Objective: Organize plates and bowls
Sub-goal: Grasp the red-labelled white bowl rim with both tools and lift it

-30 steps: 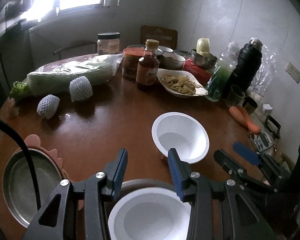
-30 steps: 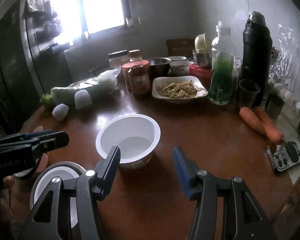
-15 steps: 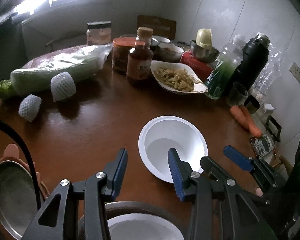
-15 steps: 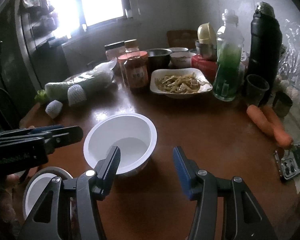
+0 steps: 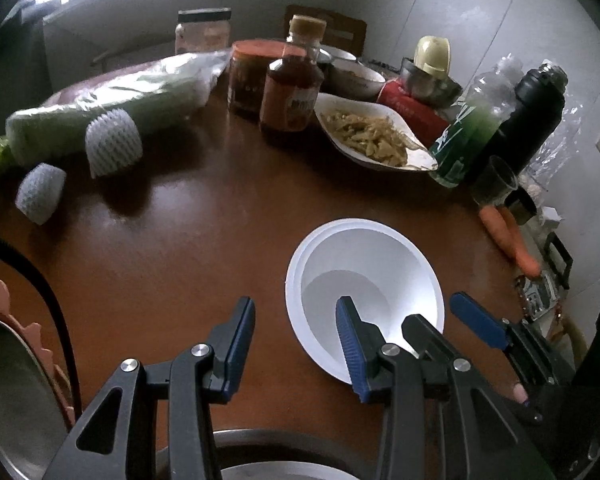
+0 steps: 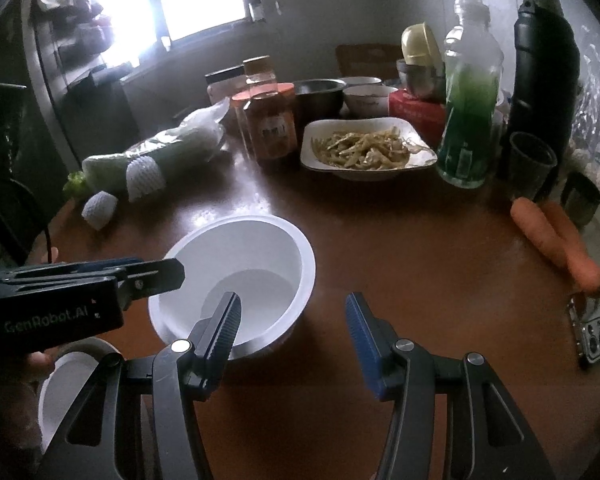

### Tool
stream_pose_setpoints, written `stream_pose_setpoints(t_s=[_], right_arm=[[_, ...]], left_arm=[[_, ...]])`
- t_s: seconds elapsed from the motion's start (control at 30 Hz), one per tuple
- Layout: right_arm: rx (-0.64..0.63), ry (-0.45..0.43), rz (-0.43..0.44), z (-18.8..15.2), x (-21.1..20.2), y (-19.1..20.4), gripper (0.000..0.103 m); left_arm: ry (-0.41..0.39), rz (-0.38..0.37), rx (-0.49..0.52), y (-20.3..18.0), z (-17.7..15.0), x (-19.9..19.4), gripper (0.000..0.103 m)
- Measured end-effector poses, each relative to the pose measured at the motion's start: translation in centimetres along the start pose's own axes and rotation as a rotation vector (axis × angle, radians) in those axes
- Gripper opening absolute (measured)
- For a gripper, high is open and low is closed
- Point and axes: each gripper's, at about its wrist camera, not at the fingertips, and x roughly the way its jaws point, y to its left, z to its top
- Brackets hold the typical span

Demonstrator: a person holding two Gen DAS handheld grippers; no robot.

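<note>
White disposable bowl [image 5: 364, 280] now sits closer beneath both tongs: left gripper [image 5: 296, 344] and right gripper [image 6: 292, 330] have descended, jaws spread and empty, each straddling its near rim, so a grasp looks imminent.

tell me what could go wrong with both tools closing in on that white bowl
1. The left tool and right tool converge on the same white bowl, so they may collide.
2. The bowl looks light; a nudge on its rim could tip or skid it.
3. Carrots lie near the table edge.
</note>
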Motion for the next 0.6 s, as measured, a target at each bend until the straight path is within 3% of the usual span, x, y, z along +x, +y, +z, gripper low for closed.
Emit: stream_pose_setpoints(t_s=[0.4,0.6], right_arm=[[-0.005,0.009,0.030,-0.2,0.8,0.0,0.055],[-0.032,0.000,0.040,-0.2,0.8,0.6,0.043]], left_arm=[[0.028,-0.025,-0.023,0.3,0.0,1.2,0.042],[0.028,-0.050,-0.031,0.4,0.0,1.4,0.042]])
